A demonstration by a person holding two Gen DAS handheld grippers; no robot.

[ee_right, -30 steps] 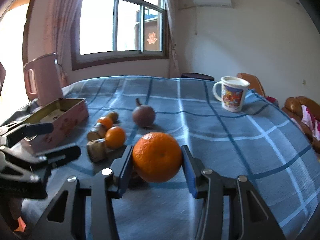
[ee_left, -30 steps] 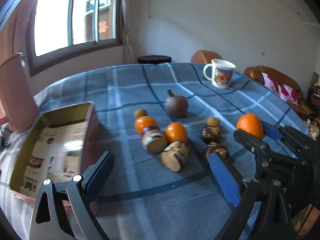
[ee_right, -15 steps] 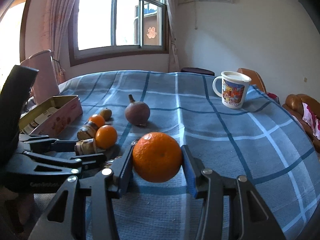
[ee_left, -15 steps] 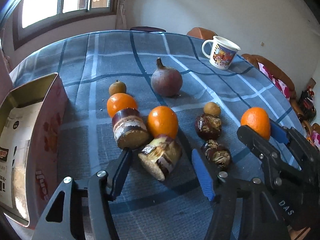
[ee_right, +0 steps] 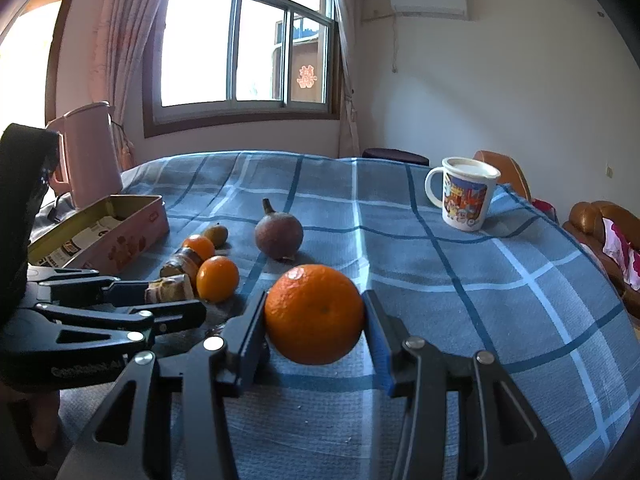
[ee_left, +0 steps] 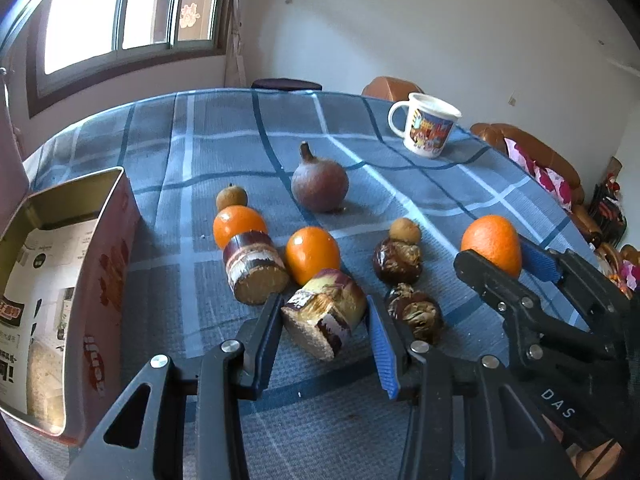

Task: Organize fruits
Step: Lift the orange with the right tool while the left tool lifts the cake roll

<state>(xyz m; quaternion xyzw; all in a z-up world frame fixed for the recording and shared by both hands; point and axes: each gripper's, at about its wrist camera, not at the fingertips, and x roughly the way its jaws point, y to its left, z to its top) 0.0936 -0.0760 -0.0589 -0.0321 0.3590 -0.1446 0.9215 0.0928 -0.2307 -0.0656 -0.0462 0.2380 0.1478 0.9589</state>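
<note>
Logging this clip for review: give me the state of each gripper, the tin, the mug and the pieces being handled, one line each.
left gripper: jaws just closed in, pads against the near sugarcane piece, which lies on the cloth.
right gripper: shut on the large orange.
tin box: open, no fruit visible inside.
mug: upright, contents unclear.
far sugarcane piece: lying on its side, free.

Three oranges: one (ee_left: 239,225) at 10 o'clock, one (ee_left: 312,255) central, one (ee_left: 493,242) at 3 o'clock. Two cut cane pieces (ee_left: 256,269) (ee_left: 326,312). Two small tan round fruits (ee_left: 231,196) (ee_left: 405,230). Two dark wrinkled fruits (ee_left: 397,262) (ee_left: 416,313). One purple stemmed fruit (ee_left: 319,185). One mug (ee_left: 427,125). One open tin (ee_left: 108,248)
</note>
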